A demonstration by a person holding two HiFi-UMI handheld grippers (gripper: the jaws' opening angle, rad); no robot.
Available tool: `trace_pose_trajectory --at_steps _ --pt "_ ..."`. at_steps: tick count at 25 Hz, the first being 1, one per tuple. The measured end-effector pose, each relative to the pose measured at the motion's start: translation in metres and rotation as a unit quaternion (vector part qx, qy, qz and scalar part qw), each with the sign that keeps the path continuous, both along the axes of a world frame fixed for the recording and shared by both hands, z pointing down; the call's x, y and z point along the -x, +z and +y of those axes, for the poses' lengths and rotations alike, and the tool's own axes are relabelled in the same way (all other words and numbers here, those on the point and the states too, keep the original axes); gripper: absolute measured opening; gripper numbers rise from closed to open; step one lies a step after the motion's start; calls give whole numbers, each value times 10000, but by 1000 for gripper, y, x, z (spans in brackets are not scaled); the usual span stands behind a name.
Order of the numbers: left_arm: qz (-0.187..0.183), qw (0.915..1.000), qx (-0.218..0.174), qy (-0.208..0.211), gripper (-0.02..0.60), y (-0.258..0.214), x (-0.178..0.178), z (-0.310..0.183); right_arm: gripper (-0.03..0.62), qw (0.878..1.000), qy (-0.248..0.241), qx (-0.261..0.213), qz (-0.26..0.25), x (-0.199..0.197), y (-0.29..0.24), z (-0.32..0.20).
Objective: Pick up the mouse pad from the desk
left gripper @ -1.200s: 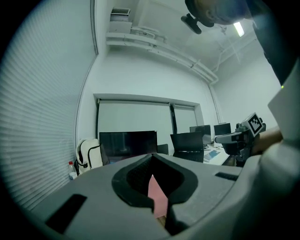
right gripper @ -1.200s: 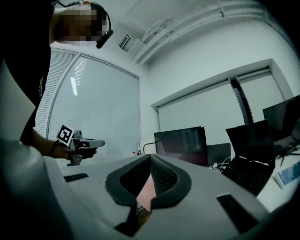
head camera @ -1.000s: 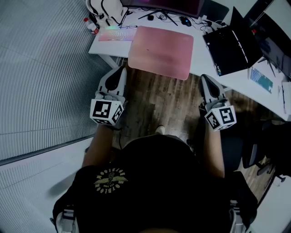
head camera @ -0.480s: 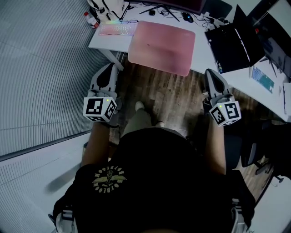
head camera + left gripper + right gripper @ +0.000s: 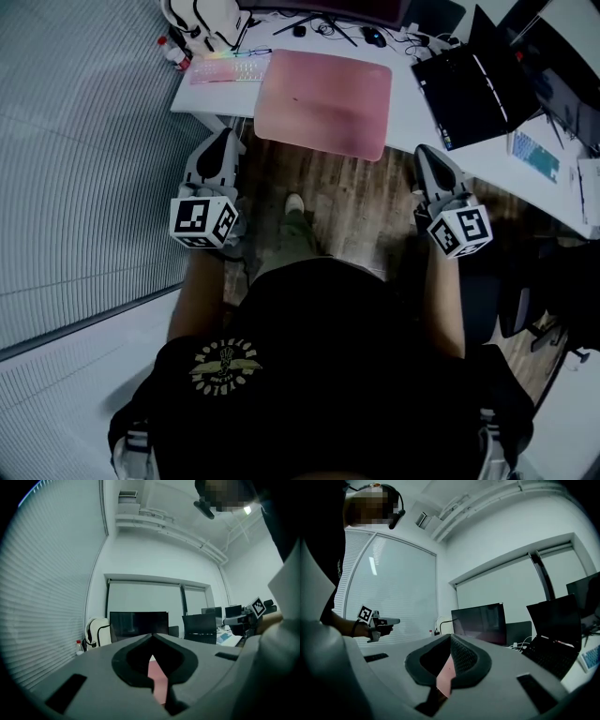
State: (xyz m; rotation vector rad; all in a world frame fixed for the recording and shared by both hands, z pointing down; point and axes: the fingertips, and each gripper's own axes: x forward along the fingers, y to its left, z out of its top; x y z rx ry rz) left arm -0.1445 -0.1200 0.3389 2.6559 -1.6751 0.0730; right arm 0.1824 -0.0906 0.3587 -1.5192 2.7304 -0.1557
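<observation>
A pink mouse pad (image 5: pixel 323 91) lies flat on the white desk (image 5: pixel 408 108), its near edge overhanging the desk front. Both grippers are held level in front of the desk, short of the pad and touching nothing. My left gripper (image 5: pixel 228 138) is shut and empty, near the desk's left corner. My right gripper (image 5: pixel 421 153) is shut and empty, off the pad's right near corner. In the left gripper view the pad (image 5: pixel 158 679) shows as a pink sliver beyond the closed left gripper (image 5: pixel 152 635). The right gripper view shows the pad (image 5: pixel 445 677) past the closed right gripper (image 5: pixel 451 636).
A backlit keyboard (image 5: pixel 230 67) lies left of the pad, an open black laptop (image 5: pixel 473 89) to its right, and a mouse (image 5: pixel 374 37) with cables behind. White headphones (image 5: pixel 202 17) and a bottle (image 5: pixel 173 52) stand at the far left corner. Blinds (image 5: pixel 84 141) are at left, a chair (image 5: pixel 525 300) at right.
The person has stepped a foot forward. The left gripper has drifted left and slightly down; the right one has sunk a little. Both stay shut and empty.
</observation>
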Motion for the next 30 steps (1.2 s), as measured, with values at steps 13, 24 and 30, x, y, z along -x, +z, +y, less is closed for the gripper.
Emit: trace_pose_trajectory --at_steps 13,24,30 --pt "-195 9976 646 136 8 63 8 -57 2 9990 31 437 42 5 50 -51" --pt "-384 9905 1309 165 8 145 23 -83 2 9931 102 1165 128 11 130 -76" --pt "-471 9877 1469 241 8 180 25 -102 2 9892 164 1439 213 12 168 -87"
